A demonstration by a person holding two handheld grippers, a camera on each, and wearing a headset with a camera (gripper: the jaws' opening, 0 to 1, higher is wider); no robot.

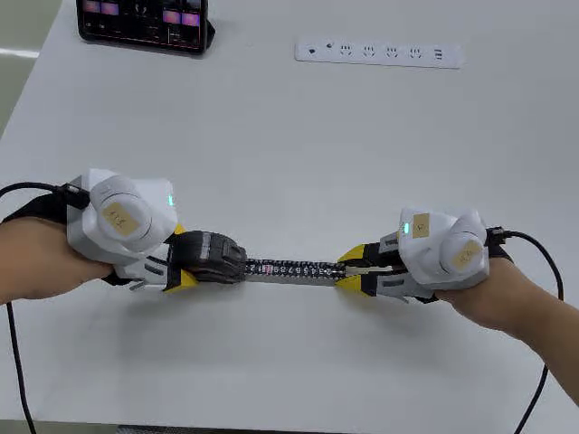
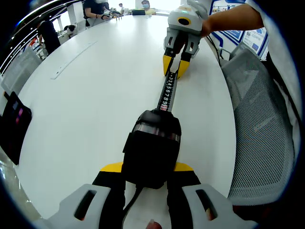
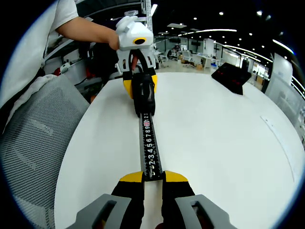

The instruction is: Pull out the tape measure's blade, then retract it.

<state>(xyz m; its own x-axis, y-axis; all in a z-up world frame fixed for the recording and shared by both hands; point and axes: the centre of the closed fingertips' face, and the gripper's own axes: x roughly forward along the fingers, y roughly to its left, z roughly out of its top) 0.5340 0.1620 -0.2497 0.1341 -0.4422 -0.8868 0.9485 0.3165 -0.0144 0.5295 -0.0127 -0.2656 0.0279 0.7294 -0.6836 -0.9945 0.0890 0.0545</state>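
Tape measure case [image 1: 206, 256]: black, low over the near part of the desk, left of centre, clamped between the jaws of the left hand-held gripper; in the left gripper view [image 2: 152, 148] it sits between the two yellow-tipped jaws.
Blade [image 1: 294, 269]: drawn out a short way, running straight to the right from the case to the right hand-held gripper; black with white numerals and a red mark near the case, printed face readable in the right gripper view [image 3: 149, 143].
Left hand-held gripper [image 1: 181, 256]: jaws pressed against both sides of the tape measure case; white body, yellow jaw tips.
Right hand-held gripper [image 1: 355, 268]: jaws pressed together on the free end of the blade, the blade end lying between the yellow tips [image 3: 153, 177].
Spacing: the two hand-held grippers face each other along the blade, apart, joined only by the blade.
Hands: the left hand [image 1: 36, 258] holds the left hand-held gripper from the left, the right hand [image 1: 493, 294] holds the other from the right.
Cables: a black cable [image 1: 14, 362] trails from the left hand-held gripper toward the near edge; another [image 1: 543, 380] trails from the right one.
Desk [image 1: 289, 136]: white, wide, bare around the tape measure.
Power strip [image 1: 378, 52]: white, lying flat at the far right of the desk, well apart from the blade.
Tablet [image 1: 145, 20]: dark, screen lit, propped at the far left.
Mesh chair [image 2: 259, 119]: grey, just beside the near edge of the desk.
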